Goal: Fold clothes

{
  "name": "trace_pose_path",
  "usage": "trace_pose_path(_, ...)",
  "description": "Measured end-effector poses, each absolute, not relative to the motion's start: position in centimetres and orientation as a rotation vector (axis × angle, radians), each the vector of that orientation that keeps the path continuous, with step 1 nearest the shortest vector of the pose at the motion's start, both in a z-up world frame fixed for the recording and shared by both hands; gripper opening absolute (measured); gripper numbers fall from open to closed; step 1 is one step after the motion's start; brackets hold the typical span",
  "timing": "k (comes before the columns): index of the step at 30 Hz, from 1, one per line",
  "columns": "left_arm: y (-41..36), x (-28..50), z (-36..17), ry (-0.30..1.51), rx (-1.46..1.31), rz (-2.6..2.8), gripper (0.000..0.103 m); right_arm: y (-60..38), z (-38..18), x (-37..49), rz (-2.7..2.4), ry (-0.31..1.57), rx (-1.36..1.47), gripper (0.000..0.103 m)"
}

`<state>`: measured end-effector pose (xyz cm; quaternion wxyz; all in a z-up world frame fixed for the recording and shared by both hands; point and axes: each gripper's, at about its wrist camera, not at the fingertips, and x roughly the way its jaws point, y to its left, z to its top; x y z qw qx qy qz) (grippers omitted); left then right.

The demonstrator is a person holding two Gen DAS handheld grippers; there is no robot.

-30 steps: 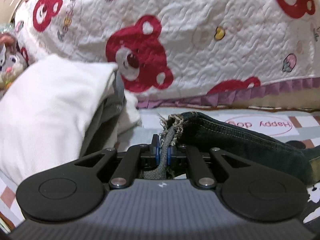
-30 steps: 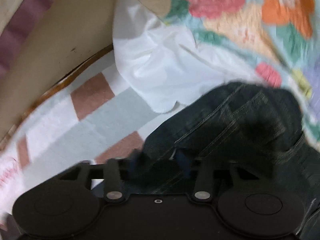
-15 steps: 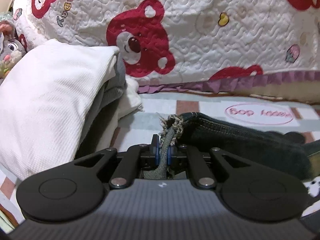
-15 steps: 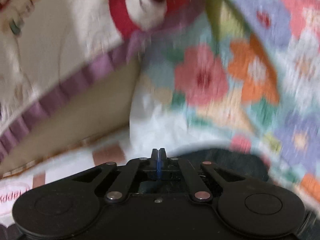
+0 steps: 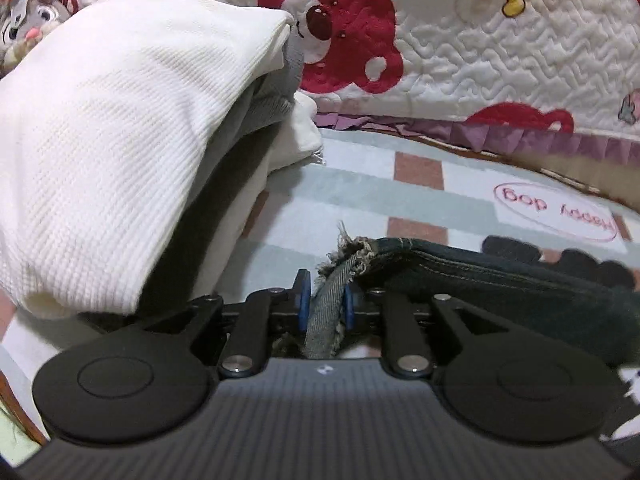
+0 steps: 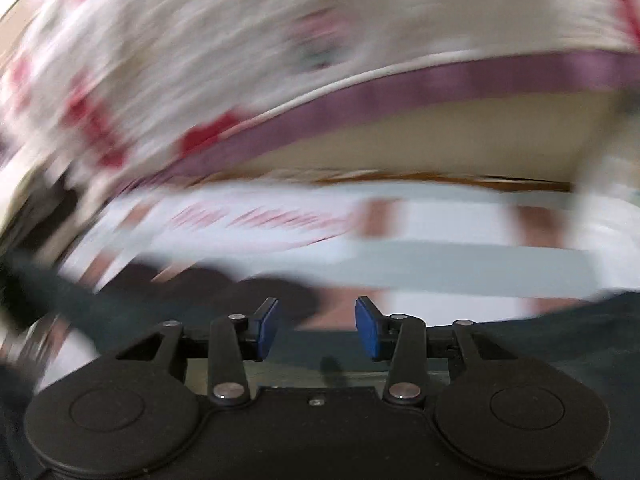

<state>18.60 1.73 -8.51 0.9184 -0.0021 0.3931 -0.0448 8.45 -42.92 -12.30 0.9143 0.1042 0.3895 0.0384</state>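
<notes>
In the left wrist view my left gripper (image 5: 325,302) is shut on the frayed hem of dark denim jeans (image 5: 500,280), which stretch away to the right over the checked mat (image 5: 360,184). In the right wrist view, which is motion-blurred, my right gripper (image 6: 316,324) is open and empty, its blue pads (image 6: 266,322) apart, just above the dark jeans (image 6: 580,328) lying below and to the sides.
A stack of folded white and grey clothes (image 5: 120,140) lies close on the left. A quilted bear-print cover (image 5: 480,40) with a purple frill rises behind the mat, and also shows in the right wrist view (image 6: 280,60). A plush toy (image 5: 24,28) sits at the far left.
My right gripper let go of the jeans, shut briefly, and now stands open while swinging fast to the left. My left gripper kept hold of the hem and moved closer to the folded stack.
</notes>
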Motion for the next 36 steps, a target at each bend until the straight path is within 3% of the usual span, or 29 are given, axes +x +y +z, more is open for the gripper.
trace_pose_path(2,1.8,18.5,-8.3,0.789,-0.007,-0.101,0.013,-38.7,-12.4,10.4,0.226,0.854,0.134,0.048)
trace_pose_path(7,2.8,18.3,-7.7,0.727,-0.026,-0.090,0.014,-29.2,-12.9,9.8,0.503,0.958,-0.233,0.065)
trace_pose_path(11,3.5,18.8,-8.6,0.714,-0.052,-0.062,0.023,-25.2,-15.9,7.5,0.315,0.881,-0.573,0.065)
trace_pose_path(14,3.4,18.8,-9.2,0.714,-0.024,-0.048,0.023,-25.9,-17.1,7.0,0.204,0.835,-0.694,0.063)
trace_pose_path(16,3.4,18.7,-9.2,0.703,-0.016,-0.056,0.023,-27.1,-17.2,7.1,0.179,0.823,-0.695,0.042)
trace_pose_path(17,3.4,18.8,-9.2,0.700,-0.020,-0.056,0.023,-27.6,-16.9,7.6,0.193,0.829,-0.653,0.004)
trace_pose_path(18,3.5,18.8,-9.3,0.697,-0.025,-0.056,0.023,-28.1,-16.5,8.2,0.208,0.836,-0.609,0.003)
trace_pose_path(26,2.4,25.1,-10.2,0.803,-0.005,-0.040,0.025,-36.9,-12.2,14.9,0.128,0.867,-0.032,0.005)
trace_pose_path(28,2.0,25.4,-10.2,0.796,-0.006,-0.010,0.032,-39.1,-12.9,16.6,0.055,0.875,0.072,0.012)
trace_pose_path(30,1.7,24.7,-9.9,0.763,-0.016,0.025,0.041,-40.5,-14.4,18.2,-0.034,0.911,0.118,0.036)
trace_pose_path(31,2.1,23.9,-10.0,0.757,-0.043,0.028,0.044,-40.1,-14.9,18.3,-0.057,0.911,0.092,0.042)
trace_pose_path(36,3.5,20.7,-10.9,0.780,-0.104,-0.009,0.046,-38.0,-16.7,17.7,-0.092,0.890,-0.070,0.046)
